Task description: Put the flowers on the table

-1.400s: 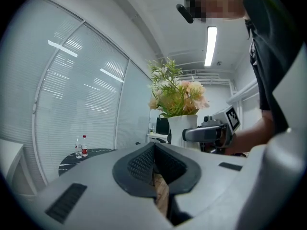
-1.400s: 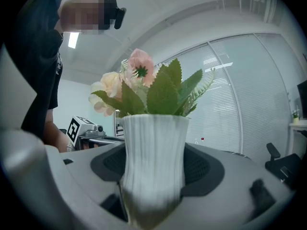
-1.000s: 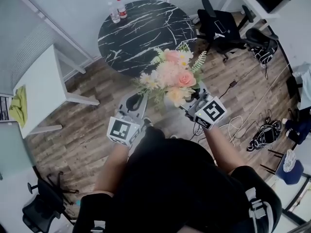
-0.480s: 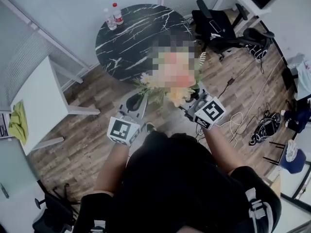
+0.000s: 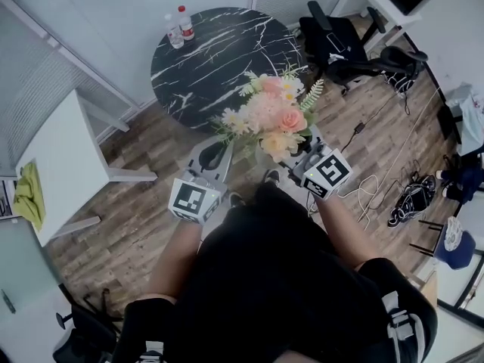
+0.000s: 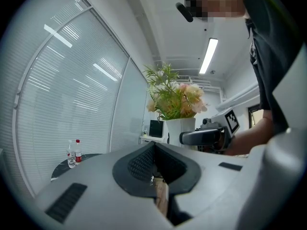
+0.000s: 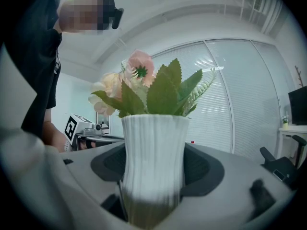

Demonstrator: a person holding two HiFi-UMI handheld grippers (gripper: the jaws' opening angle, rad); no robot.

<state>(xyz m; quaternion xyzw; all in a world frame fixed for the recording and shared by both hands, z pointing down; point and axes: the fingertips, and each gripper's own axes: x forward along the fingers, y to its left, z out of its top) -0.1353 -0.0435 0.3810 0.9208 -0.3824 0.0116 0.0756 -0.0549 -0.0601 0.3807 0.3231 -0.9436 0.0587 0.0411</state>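
A bunch of pink, peach and cream flowers (image 5: 270,118) with green leaves stands in a white ribbed vase (image 7: 153,157). My right gripper (image 5: 296,161) is shut on the vase, one dark pad on each side of it (image 7: 154,166), and holds it upright above the wood floor. The round black marble table (image 5: 219,55) lies just beyond the flowers. My left gripper (image 5: 215,150) is beside the vase, shut (image 6: 153,146), with nothing in it. In the left gripper view the flowers (image 6: 175,96) and the right gripper (image 6: 206,137) show at the right.
Two water bottles (image 5: 180,24) stand at the marble table's far left edge. A white table (image 5: 64,153) is at the left. Black office chairs (image 5: 340,40) stand at the right of the marble table, and cables (image 5: 370,191) trail over the floor at right.
The person has shifted a foot forward a little. The vase stays in the right gripper, and both grippers keep about the same place before the table.
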